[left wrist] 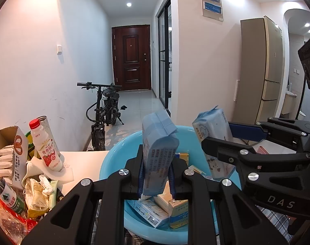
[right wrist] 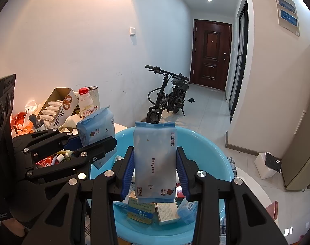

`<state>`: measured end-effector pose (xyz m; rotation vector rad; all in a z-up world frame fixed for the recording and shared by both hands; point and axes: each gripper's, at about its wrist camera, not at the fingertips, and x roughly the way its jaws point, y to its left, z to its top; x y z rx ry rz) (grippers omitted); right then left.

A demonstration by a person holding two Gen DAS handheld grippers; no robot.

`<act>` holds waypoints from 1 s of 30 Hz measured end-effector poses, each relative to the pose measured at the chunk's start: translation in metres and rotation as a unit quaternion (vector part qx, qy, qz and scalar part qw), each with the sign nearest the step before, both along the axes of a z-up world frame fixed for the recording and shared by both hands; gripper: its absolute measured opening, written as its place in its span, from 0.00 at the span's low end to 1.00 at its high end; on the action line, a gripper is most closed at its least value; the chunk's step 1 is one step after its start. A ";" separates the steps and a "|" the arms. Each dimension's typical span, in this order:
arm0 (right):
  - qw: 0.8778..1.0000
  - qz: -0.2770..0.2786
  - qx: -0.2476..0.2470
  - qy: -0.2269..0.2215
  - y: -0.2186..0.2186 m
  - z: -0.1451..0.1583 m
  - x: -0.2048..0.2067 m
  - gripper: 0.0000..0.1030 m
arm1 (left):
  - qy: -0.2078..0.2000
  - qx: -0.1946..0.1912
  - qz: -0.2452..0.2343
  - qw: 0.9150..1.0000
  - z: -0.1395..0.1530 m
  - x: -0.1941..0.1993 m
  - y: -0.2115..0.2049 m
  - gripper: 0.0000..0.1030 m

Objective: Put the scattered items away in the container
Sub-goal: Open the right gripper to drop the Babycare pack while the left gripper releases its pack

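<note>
A light blue plastic basin [left wrist: 114,159] [right wrist: 212,149] holds several small boxes and packs. My left gripper [left wrist: 156,180] is shut on a blue wet-wipe pack [left wrist: 158,147], held upright over the basin; this gripper and pack also show in the right wrist view [right wrist: 97,126]. My right gripper [right wrist: 155,175] is shut on a second blue Babycare wipe pack [right wrist: 153,159], upright above the basin. It also shows in the left wrist view [left wrist: 213,126], to the right of the first pack.
To the left on the white table [left wrist: 83,163] lie a red-capped drink bottle [left wrist: 45,145], an open cardboard snack box [left wrist: 10,155], crumpled wrappers [left wrist: 36,194] and a green bottle [left wrist: 8,198]. A folding bike [left wrist: 104,112] stands on the floor behind. A fridge [left wrist: 263,67] stands at the right.
</note>
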<state>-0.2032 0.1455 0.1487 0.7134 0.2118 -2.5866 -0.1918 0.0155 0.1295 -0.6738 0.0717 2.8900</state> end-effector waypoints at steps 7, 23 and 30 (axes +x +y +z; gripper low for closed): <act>1.000 0.000 0.000 0.000 0.000 -0.001 0.001 0.40 | 0.002 0.001 0.002 1.000 0.002 0.002 0.001 0.17; 1.000 -0.025 -0.001 0.006 -0.003 -0.002 -0.001 0.67 | 0.008 -0.001 0.018 1.000 0.004 0.002 -0.005 0.16; 0.996 -0.067 -0.058 0.018 0.029 0.010 0.005 1.00 | 0.007 0.007 0.012 1.000 0.006 0.003 -0.007 0.16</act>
